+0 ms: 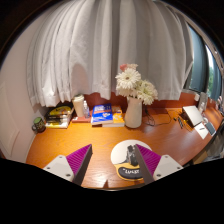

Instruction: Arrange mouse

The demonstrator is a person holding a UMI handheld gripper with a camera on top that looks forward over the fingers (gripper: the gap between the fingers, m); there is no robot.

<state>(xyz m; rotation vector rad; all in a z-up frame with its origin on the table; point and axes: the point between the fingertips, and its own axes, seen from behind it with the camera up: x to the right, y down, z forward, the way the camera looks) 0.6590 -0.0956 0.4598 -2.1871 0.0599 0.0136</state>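
Mouse (131, 160) between open tongs (113, 160) — wooden desk (90, 140)

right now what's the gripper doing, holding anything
gripper: fingers open, holding nothing; the mouse sits on the desk between them, near the right finger.

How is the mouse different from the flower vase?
The mouse is low, rounded and dark grey on top, lying between the gripper fingers, which are open. The vase is tall, white and upright, holding pale flowers, farther back beyond the fingers. Both rest on the same wooden desk.
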